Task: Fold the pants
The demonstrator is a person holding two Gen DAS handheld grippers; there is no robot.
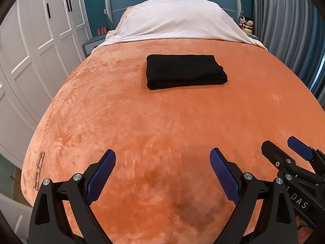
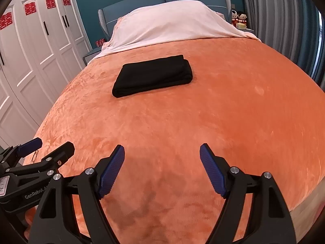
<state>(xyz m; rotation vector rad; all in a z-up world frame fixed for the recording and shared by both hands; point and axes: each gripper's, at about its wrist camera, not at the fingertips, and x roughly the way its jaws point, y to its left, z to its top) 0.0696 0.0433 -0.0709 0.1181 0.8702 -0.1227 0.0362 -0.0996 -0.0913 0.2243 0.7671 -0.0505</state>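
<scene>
The black pants lie folded in a neat rectangle on the orange bed cover, far from both grippers. They also show in the right wrist view. My left gripper is open and empty above the near part of the bed. My right gripper is open and empty beside it. The right gripper shows at the right edge of the left wrist view. The left gripper shows at the left edge of the right wrist view.
A pair of glasses lies near the bed's left edge. A white sheet covers the pillows at the headboard. White wardrobes stand on the left, grey curtains on the right. Two dolls sit on the nightstand.
</scene>
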